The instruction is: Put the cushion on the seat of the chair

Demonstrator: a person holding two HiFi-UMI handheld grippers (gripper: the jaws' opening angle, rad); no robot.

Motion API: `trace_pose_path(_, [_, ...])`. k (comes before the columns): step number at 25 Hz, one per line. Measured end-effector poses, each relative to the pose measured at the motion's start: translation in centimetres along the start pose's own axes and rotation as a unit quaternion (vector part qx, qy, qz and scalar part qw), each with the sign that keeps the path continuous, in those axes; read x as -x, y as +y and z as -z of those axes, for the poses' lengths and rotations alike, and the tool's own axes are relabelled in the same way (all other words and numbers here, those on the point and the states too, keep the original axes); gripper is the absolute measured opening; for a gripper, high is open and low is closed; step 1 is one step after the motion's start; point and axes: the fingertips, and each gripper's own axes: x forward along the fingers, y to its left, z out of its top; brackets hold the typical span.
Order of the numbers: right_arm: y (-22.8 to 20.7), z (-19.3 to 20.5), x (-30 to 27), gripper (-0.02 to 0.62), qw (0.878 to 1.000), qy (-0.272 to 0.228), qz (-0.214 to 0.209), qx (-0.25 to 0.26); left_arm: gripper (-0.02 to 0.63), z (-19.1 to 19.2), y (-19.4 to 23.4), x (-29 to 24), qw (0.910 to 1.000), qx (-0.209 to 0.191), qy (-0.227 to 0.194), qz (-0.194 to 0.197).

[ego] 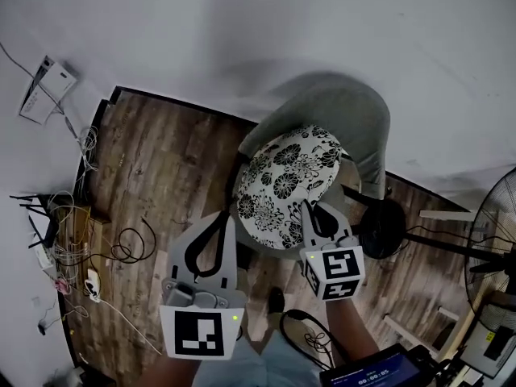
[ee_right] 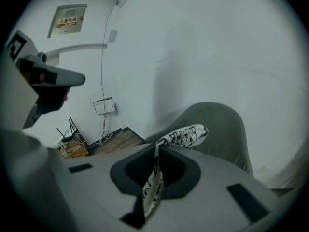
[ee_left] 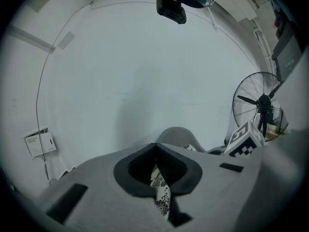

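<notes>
Cushion (ego: 286,184) over chair (ego: 355,119) seat; left tongs (ego: 228,218), right tongs (ego: 307,210) both clamped on its edge.

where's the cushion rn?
Head view, centre: the cushion is over the chair seat, its near edge pinched by the left tongs and right tongs.

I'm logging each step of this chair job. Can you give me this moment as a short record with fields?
cushion: floral pattern, over the seat of the chair; contact with the seat cannot be told
chair: grey, curved back, close to the wall
left gripper: shut on the cushion's left edge
right gripper: shut on the cushion's right edge
nearby: fan at the right, cables on the wooden floor at the left
task state: cushion held by both grippers, not yet released
</notes>
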Motion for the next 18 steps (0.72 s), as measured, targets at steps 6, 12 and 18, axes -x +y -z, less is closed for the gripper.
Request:
trace_pose_path(6, [-2.9,6.7,-2.6,0.020,0.996,0.051,0.024,-0.069,0.009,2.6,-1.1,-2.6,0.9992,0.003,0.033,0.025])
trace_pose_path(12, [-7.0,10.8,-3.8,0.021,0.985,0.087,0.044,-0.140,0.009,3.1,-2.7,-5.3,0.9983,-0.006,0.039,0.044])
trace_pose_path(18, [-8.5,14.7,-3.3,0.025,0.978,0.107,0.058,-0.168,0.009,4.4,-4.4,-7.1,0.9952,-0.022,0.058,0.076])
